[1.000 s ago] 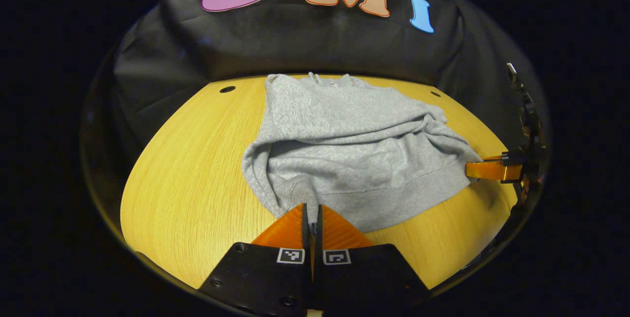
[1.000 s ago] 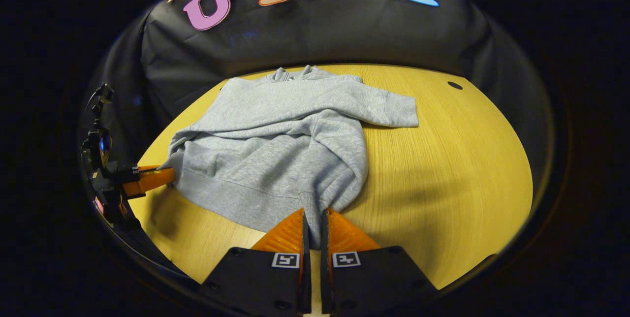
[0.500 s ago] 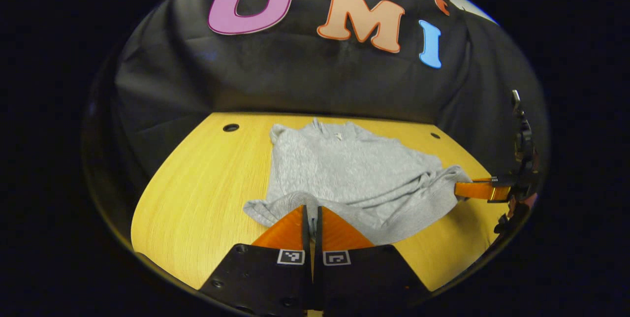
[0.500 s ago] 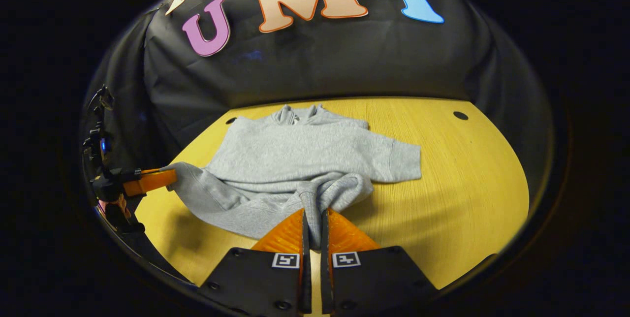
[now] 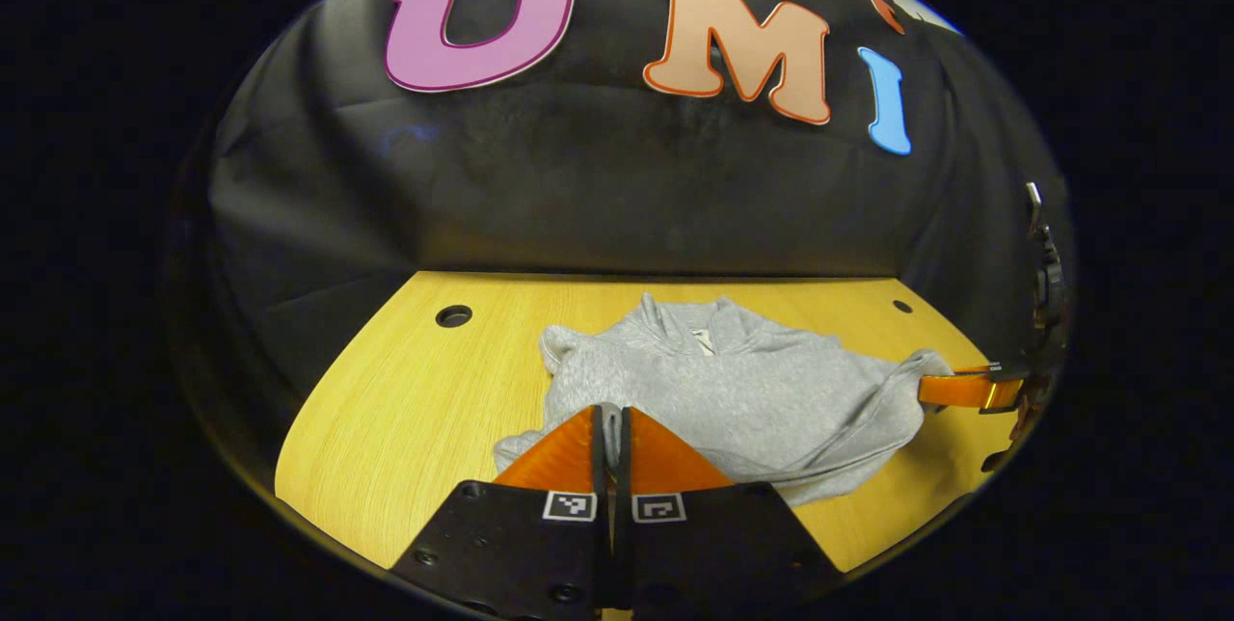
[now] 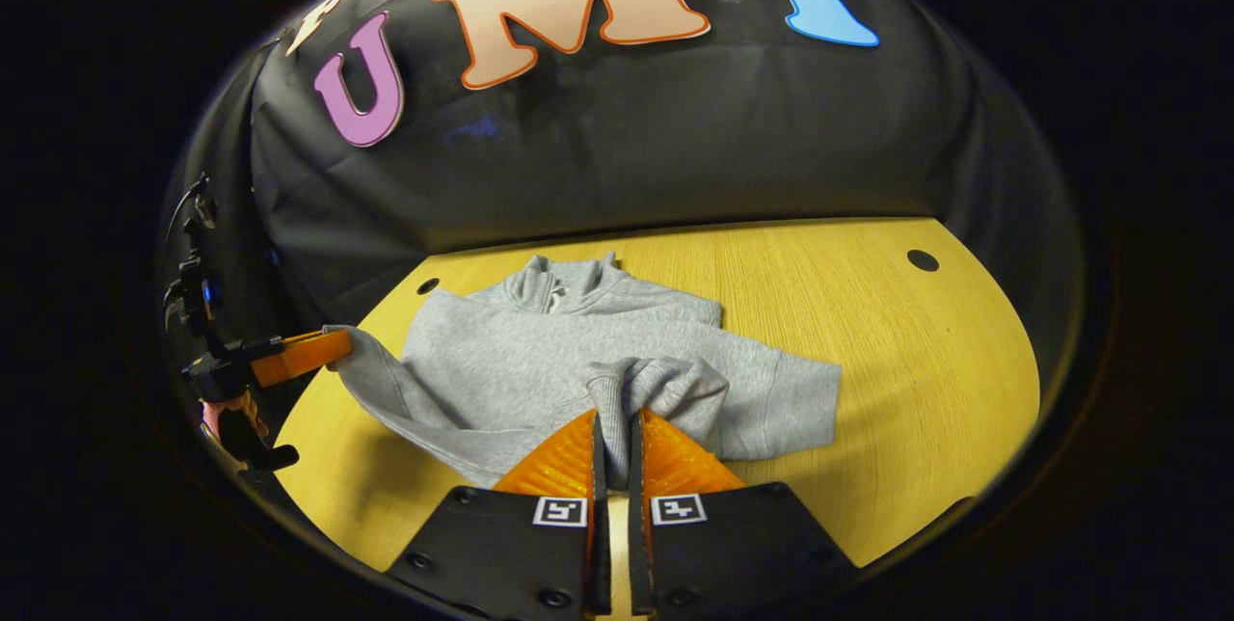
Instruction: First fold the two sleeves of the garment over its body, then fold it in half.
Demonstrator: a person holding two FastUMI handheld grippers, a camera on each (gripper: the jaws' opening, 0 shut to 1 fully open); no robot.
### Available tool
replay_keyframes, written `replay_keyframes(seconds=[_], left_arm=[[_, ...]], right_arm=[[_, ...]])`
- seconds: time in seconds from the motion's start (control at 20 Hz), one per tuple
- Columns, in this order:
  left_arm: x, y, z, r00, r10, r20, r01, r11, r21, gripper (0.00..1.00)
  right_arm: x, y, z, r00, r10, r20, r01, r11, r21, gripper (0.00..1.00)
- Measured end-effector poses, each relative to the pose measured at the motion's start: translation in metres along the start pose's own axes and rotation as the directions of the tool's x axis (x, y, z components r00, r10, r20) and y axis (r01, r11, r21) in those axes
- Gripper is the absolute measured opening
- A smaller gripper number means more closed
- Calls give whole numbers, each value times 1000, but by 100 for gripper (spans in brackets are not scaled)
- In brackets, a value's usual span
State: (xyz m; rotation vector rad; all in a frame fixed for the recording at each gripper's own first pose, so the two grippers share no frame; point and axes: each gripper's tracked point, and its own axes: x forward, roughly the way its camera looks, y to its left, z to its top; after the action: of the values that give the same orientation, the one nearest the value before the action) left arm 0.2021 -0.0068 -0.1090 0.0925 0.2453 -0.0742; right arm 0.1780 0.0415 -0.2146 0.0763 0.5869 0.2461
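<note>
The left gripper point(image 5: 609, 420) has its jaws closed almost together, pinching a fold of the hem of the one grey garment point(image 5: 733, 394); the cloth rises straight ahead of the jaws. The right gripper point(image 6: 616, 423) likewise has its jaws nearly together with a narrow band of the garment point(image 6: 569, 361) clamped between them. In the left gripper view the right gripper point(image 5: 954, 390) holds the garment's far corner off to the right of the jaws; in the right gripper view the left gripper point(image 6: 304, 354) holds the opposite corner to the left. The garment lies on the one wooden counter point(image 6: 897, 380), its collar farthest from both jaws, one sleeve cuff just right of the right jaws. Two round holes show in the counter.
</note>
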Motion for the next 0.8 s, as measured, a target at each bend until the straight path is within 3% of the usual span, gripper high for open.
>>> replay_keyframes(seconds=[0.2, 0.5, 0.55, 0.65, 0.7, 0.75, 0.8], left_arm=[[42, 0, -24, 998, 22, -66, -18, 998, 56, 0], [74, 0, -43, 995, 29, -99, -22, 997, 74, 0], [74, 0, -41, 995, 29, -91, -22, 997, 74, 0], [73, 4, -37, 997, 37, -73, -31, 996, 86, 6], [69, 4, -30, 997, 35, -62, -29, 996, 89, 20], [65, 5, -22, 998, 31, -45, -27, 995, 94, 24], [62, 4, -12, 1000, 11, -23, -9, 996, 90, 53]], right_arm=[[43, -11, -20, 996, -15, -93, 23, 996, 85, 10], [61, -8, -19, 991, 89, -99, -67, 975, 213, 23], [61, -1, -17, 989, 117, -91, -94, 969, 226, 33], [54, 9, -10, 987, 144, -71, -125, 967, 224, 67], [52, 10, -5, 989, 139, -54, -125, 970, 209, 75], [48, 12, 3, 991, 131, -29, -123, 974, 192, 86], [43, 11, 14, 992, 126, 5, -125, 976, 176, 87]])
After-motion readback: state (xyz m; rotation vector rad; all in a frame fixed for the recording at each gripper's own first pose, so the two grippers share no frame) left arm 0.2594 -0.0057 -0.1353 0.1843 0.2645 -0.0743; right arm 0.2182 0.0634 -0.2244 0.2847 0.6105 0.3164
